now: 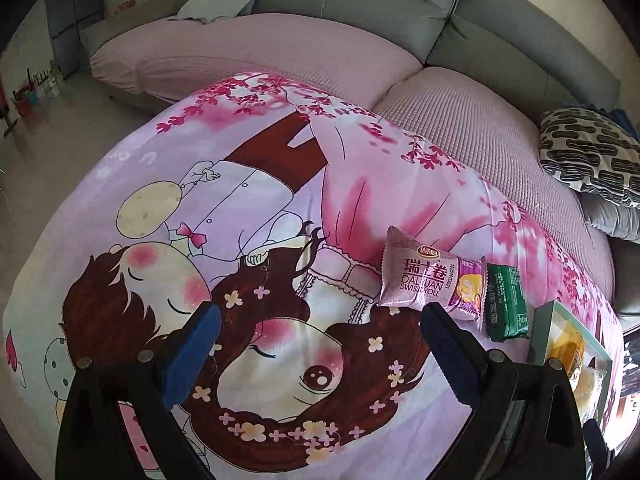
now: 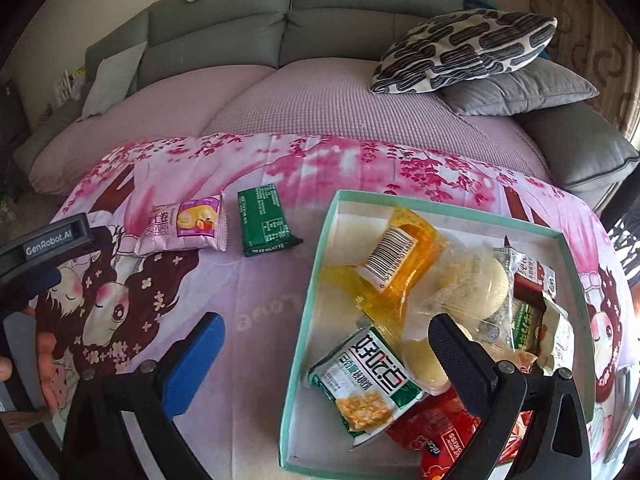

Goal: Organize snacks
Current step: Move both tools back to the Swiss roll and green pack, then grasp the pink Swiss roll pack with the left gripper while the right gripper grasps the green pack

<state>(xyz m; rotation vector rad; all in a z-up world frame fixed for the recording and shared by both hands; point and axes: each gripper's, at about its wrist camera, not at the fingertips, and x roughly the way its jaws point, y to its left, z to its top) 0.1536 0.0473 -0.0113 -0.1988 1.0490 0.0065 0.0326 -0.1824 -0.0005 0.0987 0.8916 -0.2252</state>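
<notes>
A pink Swiss roll packet (image 1: pixel 430 282) (image 2: pixel 182 227) lies on the cartoon-print cloth, with a dark green packet (image 1: pixel 506 302) (image 2: pixel 266 220) right beside it. A mint-edged box (image 2: pixel 316 280) (image 1: pixel 540 332) holds several snacks: a yellow bag (image 2: pixel 396 264), a green-white packet (image 2: pixel 364 384), a red packet (image 2: pixel 440 440) and clear-wrapped buns (image 2: pixel 486 280). My left gripper (image 1: pixel 320 344) is open and empty, just short of the Swiss roll. My right gripper (image 2: pixel 326 356) hangs open over the box's left wall, holding nothing. The left gripper's body (image 2: pixel 44 244) shows at the left edge of the right wrist view.
The cloth (image 1: pixel 280 208) covers a low table in front of a grey sofa (image 2: pixel 224 36) with a pink cover (image 2: pixel 280 104). A patterned cushion (image 2: pixel 464 48) and a grey cushion (image 2: pixel 520 88) lie at the right. A hand (image 2: pixel 44 360) shows at the left edge.
</notes>
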